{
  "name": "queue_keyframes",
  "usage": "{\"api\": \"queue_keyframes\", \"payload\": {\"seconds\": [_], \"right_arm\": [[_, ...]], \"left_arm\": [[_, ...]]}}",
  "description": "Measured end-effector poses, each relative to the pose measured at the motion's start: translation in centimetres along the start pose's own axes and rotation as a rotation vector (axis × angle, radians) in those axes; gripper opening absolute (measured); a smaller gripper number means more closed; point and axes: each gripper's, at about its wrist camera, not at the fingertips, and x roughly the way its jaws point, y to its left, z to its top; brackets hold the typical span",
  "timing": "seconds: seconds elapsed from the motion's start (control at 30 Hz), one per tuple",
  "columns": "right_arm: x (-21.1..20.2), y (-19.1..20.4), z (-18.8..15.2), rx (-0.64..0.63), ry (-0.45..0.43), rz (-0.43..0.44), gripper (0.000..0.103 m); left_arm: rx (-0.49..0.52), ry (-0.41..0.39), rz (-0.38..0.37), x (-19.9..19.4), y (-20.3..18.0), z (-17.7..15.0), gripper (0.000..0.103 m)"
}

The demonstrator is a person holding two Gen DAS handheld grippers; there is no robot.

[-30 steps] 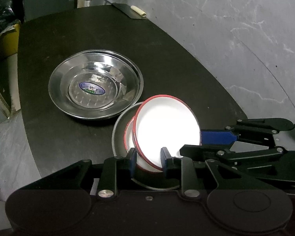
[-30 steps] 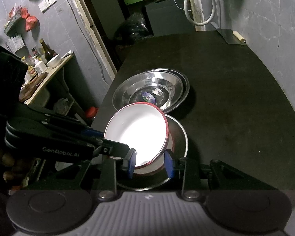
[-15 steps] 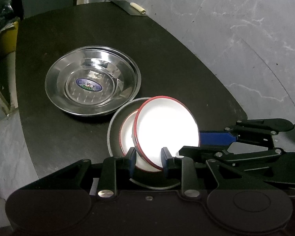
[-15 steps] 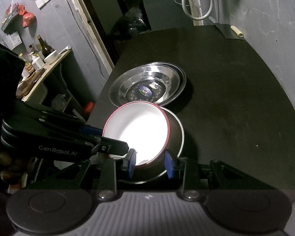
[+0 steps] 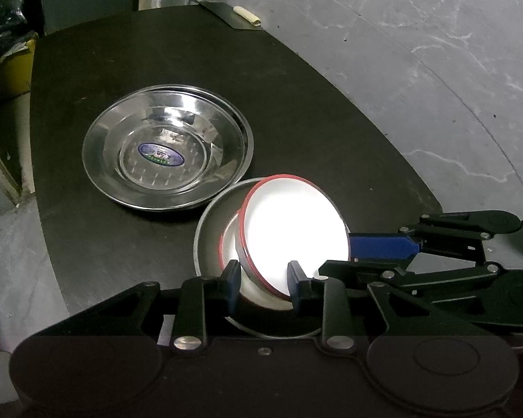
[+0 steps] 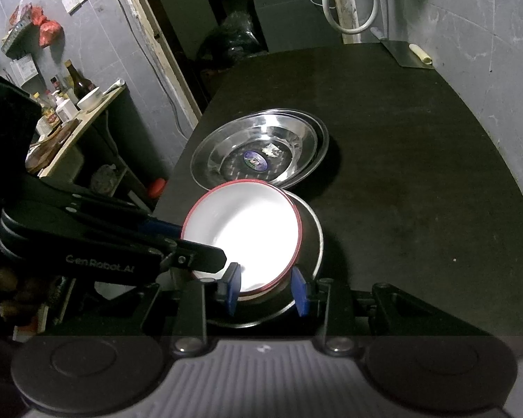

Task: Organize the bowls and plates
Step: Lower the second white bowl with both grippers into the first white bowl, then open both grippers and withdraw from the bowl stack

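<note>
Two bowls nested, top one tilted

Left wrist: my left gripper point(image 5: 263, 287) stood narrow around the near rim of the tilted white bowl point(image 5: 293, 233); grip or mere bracket, I could not tell. It leaned in the steel bowl point(image 5: 205, 240), over a second white bowl point(image 5: 230, 244). Steel plates point(image 5: 167, 153) sat stacked just beside. Against the earlier frame, the camera had pulled back slightly.

Right wrist: my right gripper point(image 6: 266, 291) bracketed the same stack, fingers point(image 6: 300, 291) narrow, contact unclear. Seating the tilted bowl flat remained, I judged.
</note>
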Motion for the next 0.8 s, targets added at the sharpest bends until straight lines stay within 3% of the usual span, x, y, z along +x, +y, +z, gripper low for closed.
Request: {"api": "queue_keyframes", "payload": {"seconds": [0.27,0.8], "right_arm": [[0.01,-0.02,0.09,0.0,-0.006,0.001,0.039],[-0.13,-0.22,0.25,0.007,-0.028,-0.01,0.043]], "left_arm": [[0.026,0.006,0.028,-0.15,-0.21,0.15,0.043],[0.002,-0.014,0.027,-0.59,0.02,-0.03,0.052]]}}
